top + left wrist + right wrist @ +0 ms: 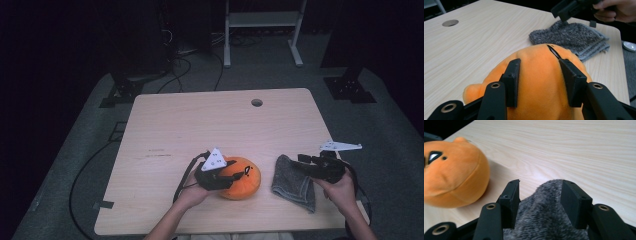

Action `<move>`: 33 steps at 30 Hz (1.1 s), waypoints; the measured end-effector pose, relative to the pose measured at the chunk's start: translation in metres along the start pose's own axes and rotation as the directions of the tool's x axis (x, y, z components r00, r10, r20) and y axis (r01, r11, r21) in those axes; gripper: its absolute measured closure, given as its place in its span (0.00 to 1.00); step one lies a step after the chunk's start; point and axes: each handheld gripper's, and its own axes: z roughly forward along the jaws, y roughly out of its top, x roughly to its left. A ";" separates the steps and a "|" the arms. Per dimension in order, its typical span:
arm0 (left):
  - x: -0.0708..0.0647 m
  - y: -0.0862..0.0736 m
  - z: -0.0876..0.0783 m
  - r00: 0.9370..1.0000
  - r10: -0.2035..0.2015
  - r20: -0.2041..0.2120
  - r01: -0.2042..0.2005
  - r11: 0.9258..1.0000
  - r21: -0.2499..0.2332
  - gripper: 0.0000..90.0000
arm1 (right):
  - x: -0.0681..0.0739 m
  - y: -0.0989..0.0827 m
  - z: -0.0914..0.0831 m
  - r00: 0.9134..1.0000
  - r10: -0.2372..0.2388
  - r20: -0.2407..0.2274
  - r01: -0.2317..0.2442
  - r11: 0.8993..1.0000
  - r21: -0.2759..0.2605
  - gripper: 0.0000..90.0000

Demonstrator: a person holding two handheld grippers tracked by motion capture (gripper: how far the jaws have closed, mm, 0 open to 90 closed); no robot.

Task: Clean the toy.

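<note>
An orange plush toy (245, 182) with a black eye lies near the table's front edge. My left gripper (234, 178) is shut on it, and in the left gripper view both pads press into the plush (541, 80) from either side. A grey fuzzy cloth (294, 186) lies folded to its right. My right gripper (301, 163) sits at the cloth's far right edge. In the right gripper view its jaws (540, 183) stand apart with a hump of cloth (544, 220) between them, and the plush (451, 177) is at the left.
The light wooden table (200, 120) has a round cable hole (256, 102) near its back edge. Behind it stand a white frame (262, 30) and dark stands, with cables on the grey floor. The table's front right corner is close to my right hand.
</note>
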 end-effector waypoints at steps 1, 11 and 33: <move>0.001 0.000 0.000 1.000 -0.005 -0.004 0.005 1.000 -0.005 0.60 | 0.000 0.000 0.000 1.000 0.002 -0.005 -0.002 1.000 0.000 0.53; 0.017 0.009 0.004 0.998 -0.028 -0.064 0.026 0.999 -0.030 0.61 | 0.006 0.000 -0.001 0.999 -0.005 -0.043 0.005 1.000 -0.009 0.53; 0.052 0.010 0.012 0.976 -0.071 -0.204 0.075 0.997 0.009 0.41 | 0.015 -0.001 0.009 0.996 -0.011 -0.089 0.011 1.000 0.002 0.50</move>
